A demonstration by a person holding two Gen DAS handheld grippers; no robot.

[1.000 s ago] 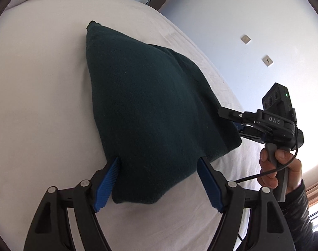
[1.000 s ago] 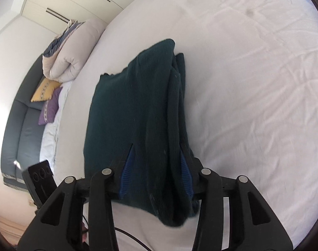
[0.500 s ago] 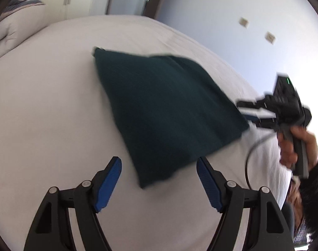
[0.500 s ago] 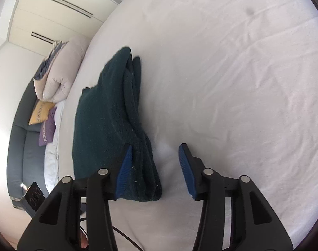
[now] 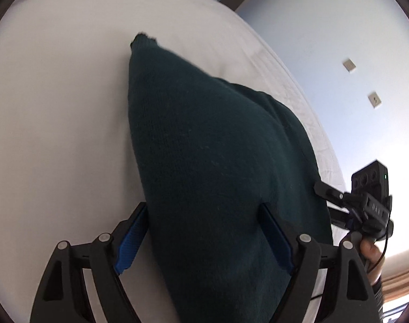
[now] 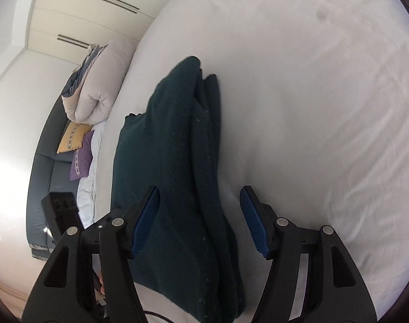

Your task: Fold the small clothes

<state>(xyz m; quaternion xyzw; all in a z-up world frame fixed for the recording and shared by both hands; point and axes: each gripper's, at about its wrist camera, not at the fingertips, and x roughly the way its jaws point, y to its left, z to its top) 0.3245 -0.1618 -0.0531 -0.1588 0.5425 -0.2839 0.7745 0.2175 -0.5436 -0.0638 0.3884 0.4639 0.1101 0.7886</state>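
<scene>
1. Since half a second ago, both your grippers have moved back in over the folded dark green garment (image 5: 217,177).
2. Your left gripper (image 5: 204,239) straddles its 6 o'clock corner, jaws spread.
3. Your right gripper (image 6: 201,223), jaws spread, brackets its layered edge.
4. It lies on the white bed (image 6: 312,107).

Both grippers, left gripper (image 5: 204,238) and right gripper (image 6: 200,222), have black angular frames with silver screws and ribbed blue pads (image 6: 251,222), a black camera box with green LED, white "DAS" lettering, thin black cable, bare-skinned fingers on handle.
</scene>
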